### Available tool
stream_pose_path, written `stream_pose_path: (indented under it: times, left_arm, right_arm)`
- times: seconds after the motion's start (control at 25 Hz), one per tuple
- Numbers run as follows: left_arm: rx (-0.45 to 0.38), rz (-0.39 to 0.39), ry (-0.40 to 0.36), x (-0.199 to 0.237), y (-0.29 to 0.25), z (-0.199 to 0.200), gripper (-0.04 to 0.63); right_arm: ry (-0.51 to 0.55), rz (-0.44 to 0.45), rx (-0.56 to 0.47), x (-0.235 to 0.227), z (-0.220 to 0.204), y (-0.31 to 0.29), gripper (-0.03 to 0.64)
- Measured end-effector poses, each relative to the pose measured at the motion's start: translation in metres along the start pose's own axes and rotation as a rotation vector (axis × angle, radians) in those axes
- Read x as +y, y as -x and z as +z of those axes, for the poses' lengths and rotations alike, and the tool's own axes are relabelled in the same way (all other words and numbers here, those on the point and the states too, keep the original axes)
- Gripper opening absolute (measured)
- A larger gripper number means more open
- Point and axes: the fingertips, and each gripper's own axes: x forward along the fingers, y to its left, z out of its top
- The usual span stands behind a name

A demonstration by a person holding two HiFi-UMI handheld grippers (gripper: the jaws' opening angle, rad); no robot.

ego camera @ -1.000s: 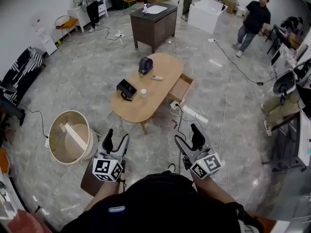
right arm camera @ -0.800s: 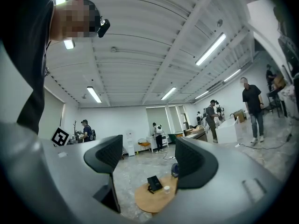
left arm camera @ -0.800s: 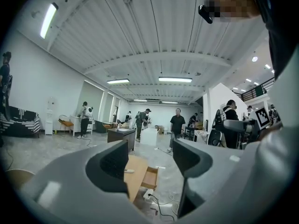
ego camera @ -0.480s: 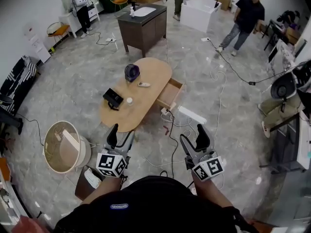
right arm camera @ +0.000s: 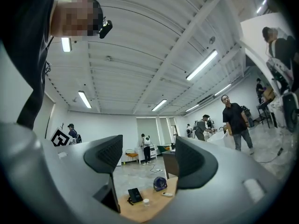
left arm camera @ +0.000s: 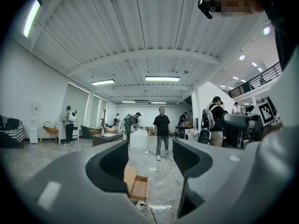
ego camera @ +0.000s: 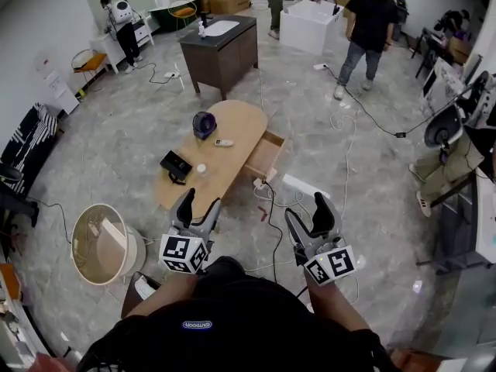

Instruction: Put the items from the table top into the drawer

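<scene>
An oval wooden table (ego camera: 232, 134) stands ahead of me with its drawer (ego camera: 265, 155) pulled open on the right side. On top lie a dark round speaker (ego camera: 204, 124), a small white remote (ego camera: 225, 142), a black flat box (ego camera: 177, 165) and a small white cup (ego camera: 201, 170). My left gripper (ego camera: 198, 203) is open and empty, just short of the table's near end. The right gripper (ego camera: 309, 214) is open and empty too, over the floor to the right. The right gripper view shows the black box (right arm camera: 135, 194), cup (right arm camera: 146, 202) and speaker (right arm camera: 160, 183); the left gripper view shows the drawer (left arm camera: 138, 188).
A round beige basket (ego camera: 105, 244) sits left of me and a brown box (ego camera: 139, 287) near my feet. White power strip (ego camera: 304, 187) and cables (ego camera: 271, 215) lie on the floor by the drawer. A dark cabinet (ego camera: 221, 45) stands beyond the table. A person (ego camera: 363, 29) walks at the back.
I have stepped closer to the table, and both grippers now sit nearer its front end. The person in black at the back has walked leftward.
</scene>
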Motion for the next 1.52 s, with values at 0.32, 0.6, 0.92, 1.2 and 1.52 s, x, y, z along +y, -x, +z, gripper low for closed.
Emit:
stream_pose_path:
  times: [0.32, 0.6, 0.92, 1.2, 1.52]
  left_arm:
    - [-0.013, -0.014, -0.014, -0.001, -0.030, -0.003, 0.288]
    - [-0.005, -0.014, -0.032, 0.022, -0.066, -0.025, 0.288]
    - [0.017, 0.022, 0.005, 0.097, -0.137, -0.064, 0.285]
    - [0.006, 0.056, -0.005, 0.176, -0.199, -0.080, 0.282]
    - [0.104, 0.086, 0.014, 0.251, -0.260, -0.140, 0.281]
  right_arm:
    - [0.040, 0.017, 0.049, -0.011, -0.013, -0.023, 0.360]
    - [0.044, 0.009, 0.099, -0.035, -0.042, -0.053, 0.354]
    - [0.064, 0.026, 0.125, -0.061, -0.084, -0.140, 0.348]
    - [0.064, 0.028, 0.107, -0.079, -0.117, -0.234, 0.333]
    - [0.037, 0.033, 0.174, -0.105, -0.168, -0.303, 0.328]
